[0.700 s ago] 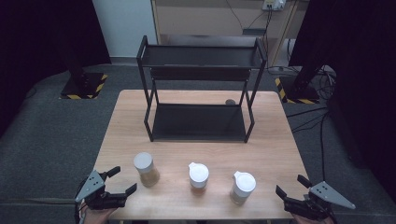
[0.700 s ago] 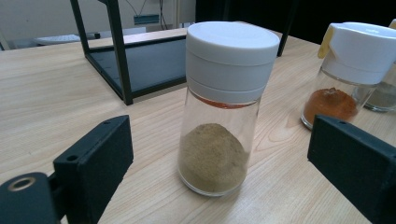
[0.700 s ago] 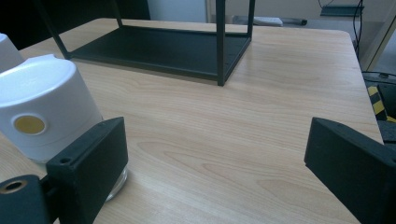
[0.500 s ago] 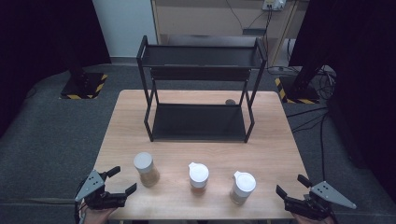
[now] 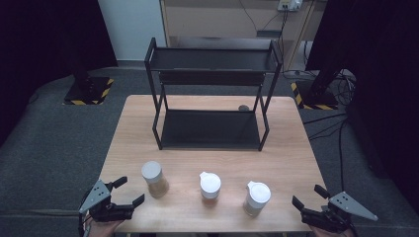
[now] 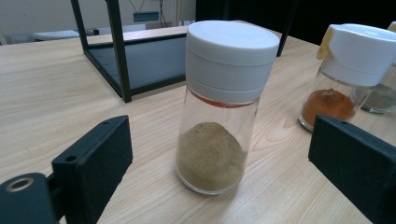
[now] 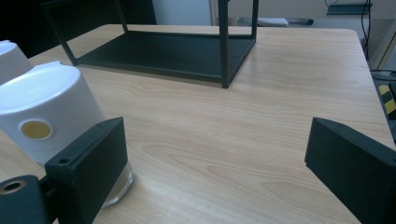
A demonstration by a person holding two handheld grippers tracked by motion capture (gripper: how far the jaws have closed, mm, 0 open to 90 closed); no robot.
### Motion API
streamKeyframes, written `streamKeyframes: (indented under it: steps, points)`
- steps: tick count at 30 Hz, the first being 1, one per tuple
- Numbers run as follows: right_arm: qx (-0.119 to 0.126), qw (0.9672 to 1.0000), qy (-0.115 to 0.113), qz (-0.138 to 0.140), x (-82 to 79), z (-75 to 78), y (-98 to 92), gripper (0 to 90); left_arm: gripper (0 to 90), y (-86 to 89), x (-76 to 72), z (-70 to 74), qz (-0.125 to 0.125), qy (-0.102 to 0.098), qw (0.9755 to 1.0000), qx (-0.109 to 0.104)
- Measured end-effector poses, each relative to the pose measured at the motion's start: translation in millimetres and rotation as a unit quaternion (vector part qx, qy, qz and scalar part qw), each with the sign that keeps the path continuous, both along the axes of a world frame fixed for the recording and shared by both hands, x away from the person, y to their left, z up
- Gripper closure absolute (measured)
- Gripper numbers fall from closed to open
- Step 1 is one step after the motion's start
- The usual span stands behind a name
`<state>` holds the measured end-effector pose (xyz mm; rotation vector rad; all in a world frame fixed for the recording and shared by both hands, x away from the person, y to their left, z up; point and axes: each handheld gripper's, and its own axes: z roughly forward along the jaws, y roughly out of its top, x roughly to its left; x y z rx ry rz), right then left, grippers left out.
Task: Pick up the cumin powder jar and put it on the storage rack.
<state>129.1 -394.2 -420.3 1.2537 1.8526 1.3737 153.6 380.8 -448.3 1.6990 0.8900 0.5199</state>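
Two-tier black shelf rack (image 5: 212,98) stands on the tabletop (image 5: 286,163); three spice jars sit in front of it. Nothing has shifted: left gripper (image 5: 127,193), jaws wide and empty, faces the tan-powder jar (image 5: 154,178). Right gripper (image 5: 307,196), likewise wide, waits beside the rightmost jar (image 5: 257,198); pickup seems not yet begun.

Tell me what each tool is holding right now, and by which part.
Nothing is held. The left tool stands open, short of the jar of tan powder, its jaws clear of the glass. The right tool is open too, beside the white-capped jar.
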Motion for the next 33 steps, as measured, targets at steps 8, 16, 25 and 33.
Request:
streamKeyframes:
  steps: [8,16,25,33]
  points:
    - [-0.002,1.0000,0.003,0.003,0.6,0.7,0.7,6.2,5.8,-3.5,-3.4,7.4,0.005,-0.001,1.0000,0.006]
    - [-0.005,1.0000,0.004,0.002,1.0,0.9,1.6,6.4,5.9,-1.3,-3.4,18.7,-0.002,0.009,1.0000,0.001]
    - [-0.005,1.0000,0.005,0.002,1.3,1.0,2.1,6.6,5.8,1.2,0.9,31.2,-0.010,0.019,0.9998,0.003]
    - [-0.006,1.0000,0.007,0.002,1.7,1.2,2.0,6.6,5.7,5.2,7.3,41.0,-0.019,0.026,0.9995,-0.006]
